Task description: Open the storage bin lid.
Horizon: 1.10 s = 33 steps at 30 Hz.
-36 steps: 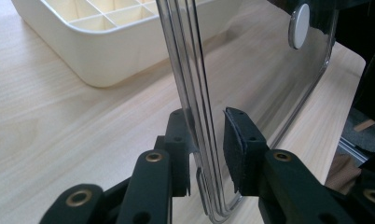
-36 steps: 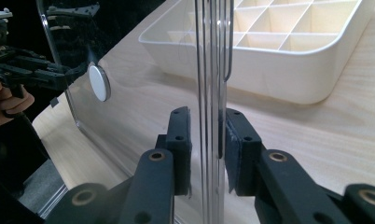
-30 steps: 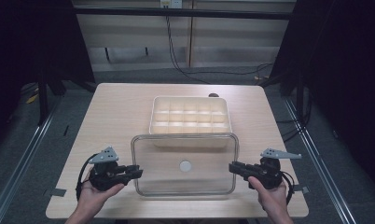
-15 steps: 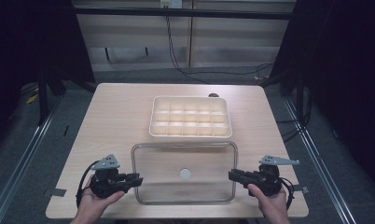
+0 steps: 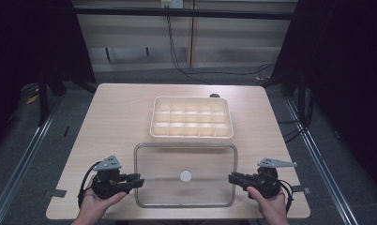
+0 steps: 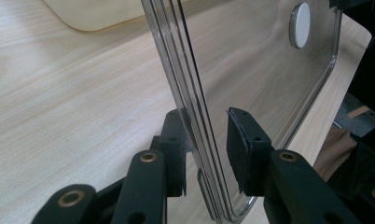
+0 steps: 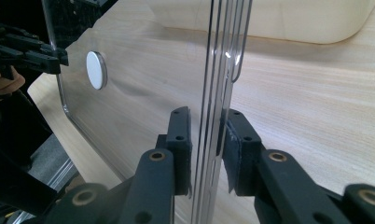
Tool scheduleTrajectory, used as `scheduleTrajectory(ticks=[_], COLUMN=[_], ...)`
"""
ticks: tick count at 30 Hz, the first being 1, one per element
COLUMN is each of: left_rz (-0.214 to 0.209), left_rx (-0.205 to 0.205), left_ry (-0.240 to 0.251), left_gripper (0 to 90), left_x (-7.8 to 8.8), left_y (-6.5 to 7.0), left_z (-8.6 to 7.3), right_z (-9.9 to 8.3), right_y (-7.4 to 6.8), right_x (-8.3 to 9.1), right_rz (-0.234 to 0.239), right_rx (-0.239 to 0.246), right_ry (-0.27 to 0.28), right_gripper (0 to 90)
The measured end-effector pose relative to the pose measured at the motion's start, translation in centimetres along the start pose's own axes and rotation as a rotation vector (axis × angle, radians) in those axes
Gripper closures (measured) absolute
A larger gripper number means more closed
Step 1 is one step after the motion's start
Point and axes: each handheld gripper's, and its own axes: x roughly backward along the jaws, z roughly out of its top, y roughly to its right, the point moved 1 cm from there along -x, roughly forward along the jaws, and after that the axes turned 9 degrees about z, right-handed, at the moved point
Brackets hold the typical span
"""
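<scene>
A clear rectangular lid point(image 5: 205, 164) with a white round knob point(image 5: 185, 176) lies flat at the table's near side, in front of a cream compartment tray point(image 5: 153, 118). I cannot tell whether the lid rests on the wood. My left gripper point(image 5: 139, 180) is at the lid's left edge. In the left gripper view its jaws point(image 6: 206, 116) have just been opening: the lid point(image 6: 251, 70) is between them, with a gap to one pad. My right gripper point(image 5: 231, 178) is shut on the lid's right edge, both pads point(image 7: 180, 135) against the lid's rim point(image 7: 213, 70).
The light wooden table point(image 5: 111, 117) has bare wood to the left and right of the tray. Its near edge runs just under both hands. Dark floor, rails and cables surround the table.
The lid has come toward the person and down, from overlapping the tray's front to lying wholly in front of it. Both hands moved back with it.
</scene>
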Motion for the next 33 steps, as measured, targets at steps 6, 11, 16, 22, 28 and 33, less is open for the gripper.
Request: scheduleTrajectory(ticks=[6, 11, 16, 22, 28, 33], left_rz=[-0.002, 0.026, 0.024, 0.033, 0.037, 0.034], left_rx=[0.009, -0.015, -0.009, 0.010, 0.019, 0.033], left_ry=[-0.002, -0.026, -0.032, -0.063, -0.085, -0.099], left_gripper=[67.4, 64.0, 63.8, 62.7, 61.6, 60.1], left_x=[-0.3, -0.9, -1.4, -2.0, -2.4, -3.1], left_y=[-0.2, -0.3, -0.7, -1.1, -1.4, -1.7], left_z=[-0.1, 0.0, 0.1, 0.2, 0.3, 0.3], right_z=[0.0, 0.1, 0.1, 0.2, 0.8, 0.4], right_y=[0.3, 0.6, 1.1, 1.6, 1.7, 2.3], right_x=[-0.2, -0.9, -1.2, -1.8, -2.6, -3.0], right_rz=[-0.001, -0.025, -0.037, -0.056, -0.095, -0.094], right_rx=[-0.004, 0.002, -0.003, -0.016, -0.010, -0.026], right_ry=[-0.008, -0.021, -0.032, -0.054, -0.100, -0.092], right_gripper=[73.2, 70.1, 68.6, 65.1, 61.6, 59.2])
